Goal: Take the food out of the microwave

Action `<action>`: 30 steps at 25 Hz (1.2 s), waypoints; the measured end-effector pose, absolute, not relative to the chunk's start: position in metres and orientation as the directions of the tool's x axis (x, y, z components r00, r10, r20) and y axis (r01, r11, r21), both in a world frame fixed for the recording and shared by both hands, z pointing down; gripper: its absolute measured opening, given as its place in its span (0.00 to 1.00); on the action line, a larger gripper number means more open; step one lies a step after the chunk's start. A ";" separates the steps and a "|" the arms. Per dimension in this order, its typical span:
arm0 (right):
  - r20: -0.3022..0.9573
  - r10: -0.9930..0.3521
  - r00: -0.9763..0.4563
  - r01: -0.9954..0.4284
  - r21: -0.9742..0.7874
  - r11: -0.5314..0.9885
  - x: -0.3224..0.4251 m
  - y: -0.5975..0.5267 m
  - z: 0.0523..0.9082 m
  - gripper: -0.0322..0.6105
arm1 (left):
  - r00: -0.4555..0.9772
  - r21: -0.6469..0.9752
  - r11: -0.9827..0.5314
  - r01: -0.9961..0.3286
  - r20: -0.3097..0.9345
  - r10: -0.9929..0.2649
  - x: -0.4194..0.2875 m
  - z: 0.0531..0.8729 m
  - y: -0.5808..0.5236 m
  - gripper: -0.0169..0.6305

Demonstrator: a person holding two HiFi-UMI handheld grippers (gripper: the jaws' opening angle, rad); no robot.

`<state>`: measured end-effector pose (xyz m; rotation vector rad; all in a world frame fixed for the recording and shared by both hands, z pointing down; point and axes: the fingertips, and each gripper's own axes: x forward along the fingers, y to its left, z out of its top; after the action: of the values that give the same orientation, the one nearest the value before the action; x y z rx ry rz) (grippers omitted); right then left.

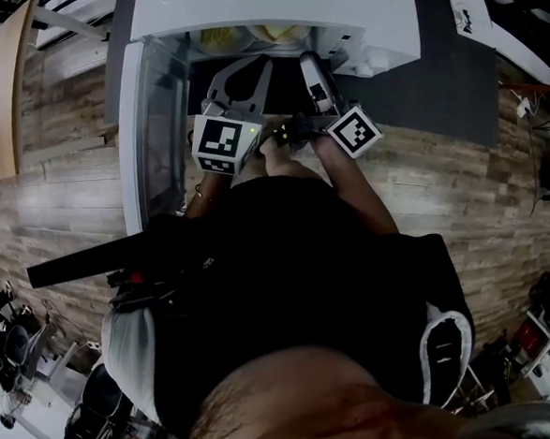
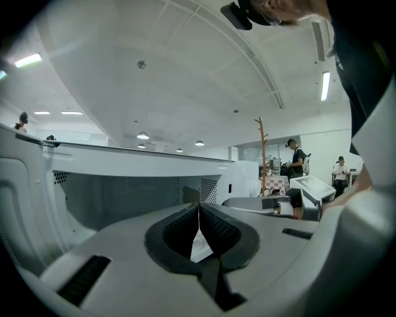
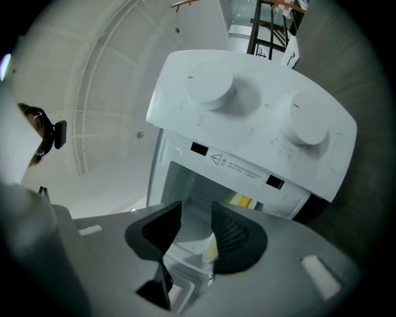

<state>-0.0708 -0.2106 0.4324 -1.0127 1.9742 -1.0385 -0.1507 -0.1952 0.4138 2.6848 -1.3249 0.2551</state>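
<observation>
looking at the open microwave [image 1: 269, 3]: the food [image 1: 243, 36] sits pale yellow at the back of the cavity, straight ahead of both grippers, with the door [image 1: 142, 129] swung out left. right gripper [image 3: 197, 209] has its jaws standing apart, nothing between the pads, aimed at the opening. left gripper [image 2: 199, 207] has jaws pressed together, empty. both about equally near, so i'd judge the right one reaches in. can't tell the food's long axis.
</observation>
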 end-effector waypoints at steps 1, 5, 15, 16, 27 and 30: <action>-0.193 -0.864 -0.464 -0.323 -0.872 0.368 -0.071 -0.214 0.436 0.24 | 0.598 0.047 -0.603 -0.796 0.215 -0.772 -0.151 0.415 -0.197 0.04; -0.141 -0.875 -0.462 -0.325 -0.892 0.315 -0.076 -0.226 0.451 0.30 | 0.592 0.049 -0.594 -0.803 0.182 -0.785 -0.155 0.413 -0.205 0.04; 0.025 -0.905 -0.425 -0.328 -0.936 0.128 -0.078 -0.238 0.488 0.37 | 0.584 0.058 -0.584 -0.809 0.183 -0.791 -0.161 0.415 -0.208 0.04; 0.037 -0.906 -0.421 -0.323 -0.940 0.112 -0.078 -0.239 0.492 0.37 | 0.584 0.059 -0.584 -0.810 0.184 -0.791 -0.161 0.416 -0.209 0.04; 0.095 -0.923 -0.373 -0.251 -0.968 0.002 -0.081 -0.253 0.514 0.37 | 0.586 0.068 -0.585 -0.808 0.186 -0.789 -0.168 0.417 -0.217 0.04; 0.092 -0.928 -0.360 -0.236 -0.972 -0.005 -0.080 -0.257 0.516 0.37 | 0.577 0.073 -0.575 -0.815 0.189 -0.794 -0.173 0.417 -0.219 0.04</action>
<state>-0.0800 -0.2573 0.5159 -1.2185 1.6450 -1.4055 -0.1727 -0.2191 0.4173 2.6522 -1.3632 0.2029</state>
